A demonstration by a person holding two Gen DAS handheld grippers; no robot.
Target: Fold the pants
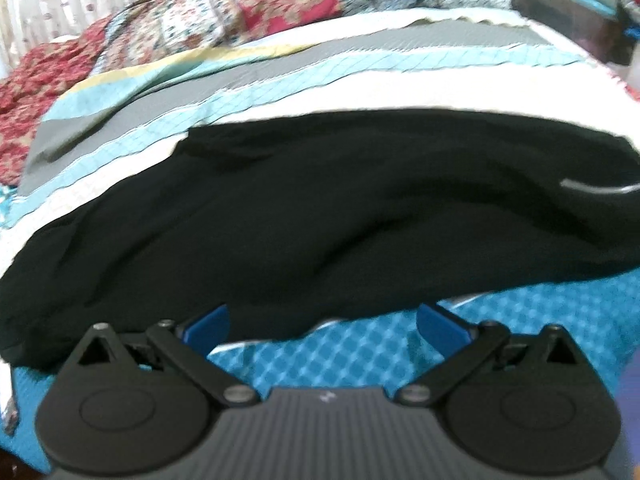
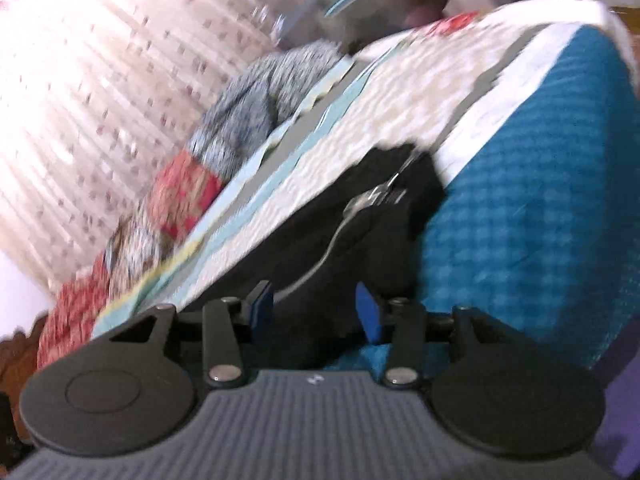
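Observation:
Black pants [image 1: 320,216] lie stretched left to right across the bedspread, with a white drawstring [image 1: 592,188] at their right end. My left gripper [image 1: 324,324] hovers at the pants' near edge, jaws wide apart and nothing pinched. Its left blue pad [image 1: 208,322] stands over the black cloth and the right pad [image 1: 440,326] over the blue quilt. In the tilted right wrist view, the pants' waist end [image 2: 368,208] and its drawstring [image 2: 340,236] are just ahead. My right gripper [image 2: 316,312] is partly open over that black cloth, a gap showing between the pads.
The bedspread has white [image 1: 360,92], grey and light blue bands, and a blue checked part [image 1: 520,320] near me. Floral bedding [image 1: 240,12] is piled along the far side. A patterned curtain [image 2: 80,100] hangs behind. The bed's edge [image 2: 600,240] drops off to the right.

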